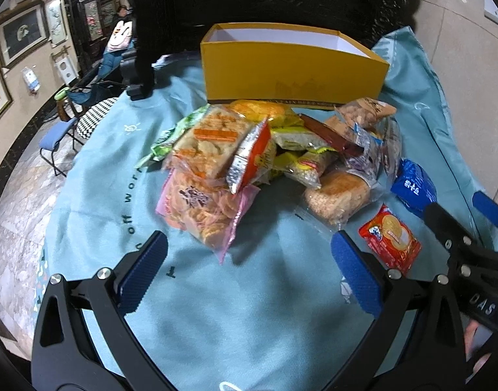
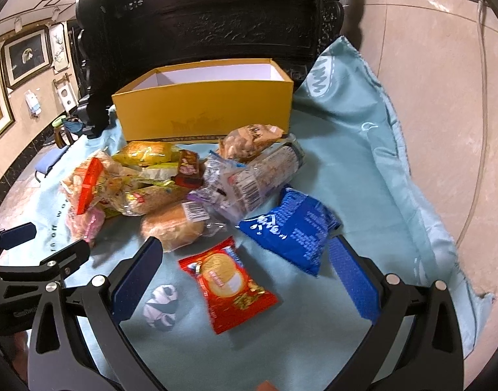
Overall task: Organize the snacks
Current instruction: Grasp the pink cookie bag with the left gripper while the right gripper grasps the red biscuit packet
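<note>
While both tools hover low over the pale blue cloth (image 1: 95, 176), nothing is held in either. In the left wrist view, the left gripper (image 1: 249, 267) fills the bottom of the frame with its jaws spread wide and bare cloth between the blue pads (image 1: 144, 277). Above it, mid-frame, lies the heap of snacks (image 1: 249, 156), with a pink-edged bag of crackers (image 1: 200, 208) nearest the tool. A yellow box (image 1: 291, 68) (open, white inside) stands behind the heap in the upper centre.

In the right wrist view, the right gripper (image 2: 245, 277) also gapes wide at the bottom, and a red biscuit packet (image 2: 227, 283) lies flat on the cloth between its fingers, touched by neither. A blue packet (image 2: 291, 228) lies just beside the right-hand pad, at centre right.
</note>
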`<state>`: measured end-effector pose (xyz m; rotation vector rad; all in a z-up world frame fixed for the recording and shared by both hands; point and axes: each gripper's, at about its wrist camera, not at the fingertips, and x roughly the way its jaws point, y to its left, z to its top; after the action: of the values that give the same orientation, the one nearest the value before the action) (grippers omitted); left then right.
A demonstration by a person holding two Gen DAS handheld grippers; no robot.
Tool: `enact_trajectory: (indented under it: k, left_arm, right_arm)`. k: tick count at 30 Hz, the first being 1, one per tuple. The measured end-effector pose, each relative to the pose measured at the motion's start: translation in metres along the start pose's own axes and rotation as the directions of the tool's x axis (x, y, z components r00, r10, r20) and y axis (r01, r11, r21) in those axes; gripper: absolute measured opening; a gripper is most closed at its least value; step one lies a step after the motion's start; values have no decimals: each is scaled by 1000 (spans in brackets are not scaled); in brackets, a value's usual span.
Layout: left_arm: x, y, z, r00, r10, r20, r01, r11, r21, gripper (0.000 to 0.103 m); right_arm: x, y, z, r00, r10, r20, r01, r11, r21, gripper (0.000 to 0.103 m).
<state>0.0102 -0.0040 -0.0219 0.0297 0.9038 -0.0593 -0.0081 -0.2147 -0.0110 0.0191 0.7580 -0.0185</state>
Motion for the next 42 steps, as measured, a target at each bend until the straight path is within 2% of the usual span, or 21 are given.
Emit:
enact_trajectory:
  k: [6, 10, 12, 18, 20, 21, 22, 23, 27, 28, 29, 35, 42]
  left_arm:
    - [11, 8, 3, 1000, -12, -14, 12, 1000, -10, 101]
    - [21, 11, 1, 998, -33, -48, 33, 999, 15, 101]
    - [23, 15, -2, 998, -32, -54, 33, 999, 21, 101]
    - [36, 24, -4, 997, -35, -72, 37, 999, 17, 101]
    - [39, 28, -3, 996, -36, -78, 37, 999, 11, 101]
    - [41, 30, -3, 996, -37, -80, 38, 999, 9, 101]
    - [42, 32, -3, 996, -39, -82, 40, 999, 7, 101]
    - [44, 33, -2, 996, -40, -84, 41, 999, 4, 101]
    - [50, 34, 1, 994, -56, -92, 57, 998, 6, 101]
    - [52, 33, 1, 993, -60, -98, 61, 998, 9, 101]
    - [54, 33, 1, 993, -62, -103, 64, 998, 10, 101]
    - [68, 38, 2, 989, -68, -132, 64, 997, -36, 101]
    - [87, 52, 9, 987, -37, -158, 27, 998, -65, 101]
  right_arm:
    - [19, -19, 2, 997, 14, -79, -13, 1000, 19, 102]
    - [32, -15, -10, 985, 81, -149, -92, 994, -65, 102]
    - [37, -8, -18, 981, 79, -176, -99, 989, -107, 102]
    - [49, 9, -27, 972, 118, -203, -155, 973, -172, 101]
    - [57, 15, -28, 967, 123, -224, -166, 969, -185, 98]
    - [62, 16, -28, 964, 122, -236, -169, 967, -190, 92]
    - [67, 18, -27, 960, 126, -251, -177, 965, -191, 78]
    - [71, 18, -29, 955, 130, -267, -184, 965, -189, 72]
    - [78, 18, -31, 951, 147, -274, -204, 959, -194, 64]
    - [78, 17, -31, 950, 158, -270, -214, 957, -194, 50]
    - [77, 16, -31, 949, 163, -270, -219, 956, -193, 45]
    - [68, 4, -34, 935, 231, -268, -276, 950, -144, 45]
    - [50, 3, -26, 933, 277, -230, -311, 941, -130, 45]
